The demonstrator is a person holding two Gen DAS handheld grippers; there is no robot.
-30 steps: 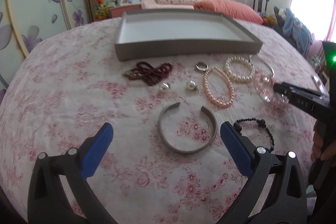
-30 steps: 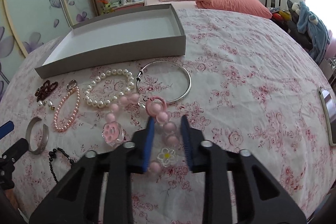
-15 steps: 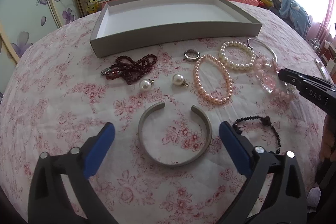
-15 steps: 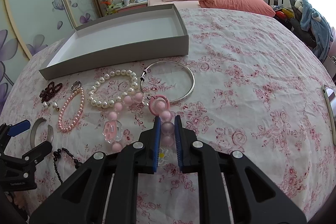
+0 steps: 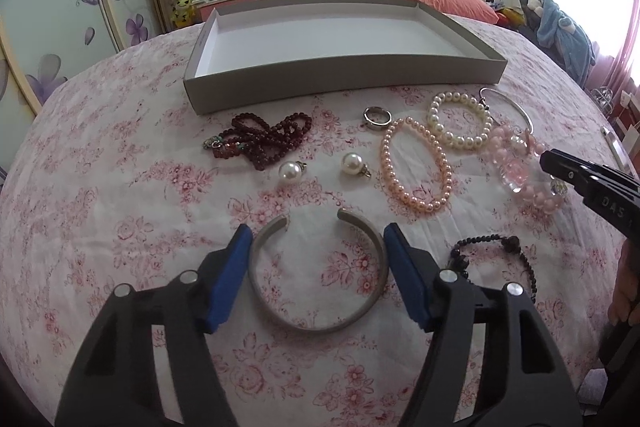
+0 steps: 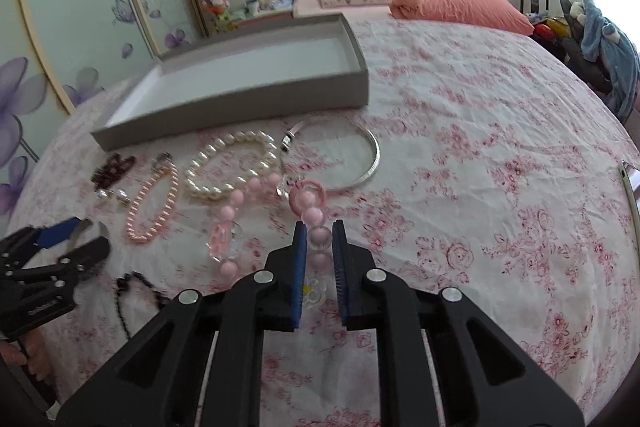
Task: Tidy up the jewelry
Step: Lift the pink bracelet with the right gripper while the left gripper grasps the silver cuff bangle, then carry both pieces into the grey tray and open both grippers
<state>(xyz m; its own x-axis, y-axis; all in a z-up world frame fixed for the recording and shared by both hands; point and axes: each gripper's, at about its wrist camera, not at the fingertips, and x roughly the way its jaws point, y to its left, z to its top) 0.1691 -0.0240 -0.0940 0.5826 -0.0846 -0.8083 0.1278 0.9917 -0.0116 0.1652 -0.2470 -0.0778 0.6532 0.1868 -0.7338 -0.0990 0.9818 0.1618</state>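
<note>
While the grey tray at the far side of the flowered bedspread holds nothing yet, every piece of jewelry lies on the cloth in front of it, so the sorting looks to be at its first pick-ups. Farthest left is the dark red bead strand in a heap, then two loose pearl earrings, then a small silver ring just before the tray wall. Nearer the camera lies the open silver cuff, and the left gripper straddles it: its jaws have just been closing, the blue pads now sit just outside the cuff's two sides, and I cannot see them pressing on the metal, so they stand apart around it rather than clamped.

Further right come the pink pearl bracelet, the white pearl bracelet touching it, the thin silver bangle and, close in, a black bead bracelet. The chunky pink bead bracelet lies against the white pearls, and the right gripper is clamped on its near run of beads, one pale bead pinched between the pads, the rest on the cloth.

In my judgement both hands are in the grasp step. Next, the left needs to finish closing evenly on the cuff, which is stiff and may skate or twist out; the right needs to lift gently so the loose beads do not drag the white pearls along, then carry over the tray wall.
</note>
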